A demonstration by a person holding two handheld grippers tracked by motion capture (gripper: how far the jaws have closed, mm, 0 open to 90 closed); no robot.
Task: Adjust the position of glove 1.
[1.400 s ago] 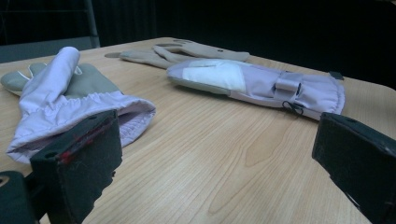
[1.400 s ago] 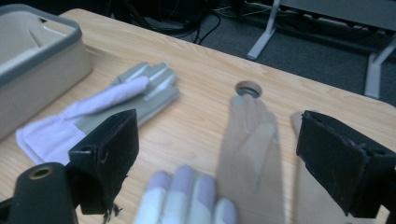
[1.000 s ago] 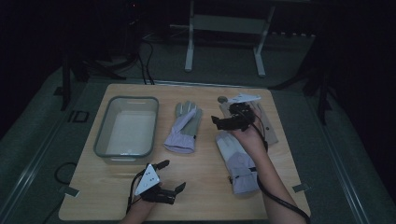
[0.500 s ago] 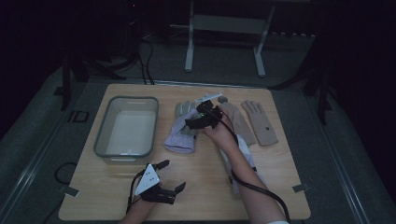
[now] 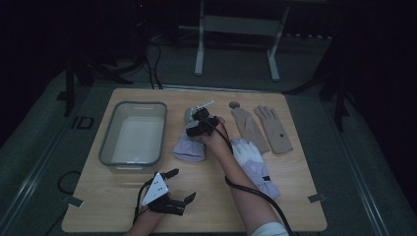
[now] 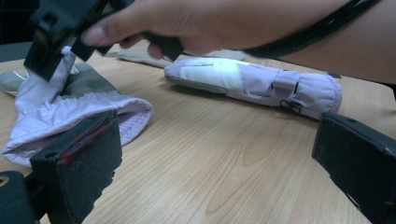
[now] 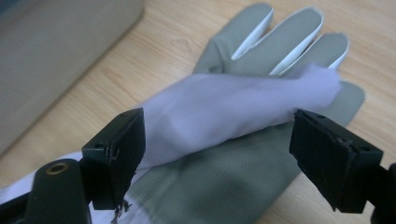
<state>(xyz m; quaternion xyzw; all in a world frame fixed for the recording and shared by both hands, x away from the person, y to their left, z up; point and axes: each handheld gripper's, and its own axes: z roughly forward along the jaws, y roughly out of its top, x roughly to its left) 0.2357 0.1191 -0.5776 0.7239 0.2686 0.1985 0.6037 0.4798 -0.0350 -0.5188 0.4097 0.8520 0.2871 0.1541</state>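
A lilac-and-grey glove (image 5: pixel 189 145) lies near the middle of the counter (image 5: pixel 295 196), palm side up, its grey fingers pointing toward the far edge and its lilac cuff toward the person. A fold of lilac fabric lies across the palm. The right gripper (image 5: pixel 199 124) hangs over this glove, its jaws spread wide on either side of that fold, gripping nothing; in the right gripper view (image 7: pixel 215 154) the fold runs across the gap between them. At three o'clock from the glove, partly under the right forearm, lies its mate (image 5: pixel 255 167), a lilac glove with a white back and a small black clip near the cuff. Beyond that, at about two o'clock, two beige gloves (image 5: pixel 263 129) lie side by side, fingers away from the person. At nine o'clock sits a grey plastic tub (image 5: pixel 105 147). The left gripper (image 5: pixel 179 186) rests at six o'clock near the counter's front edge, its jaws released and wide apart, looking across bare wood at both lilac gloves.
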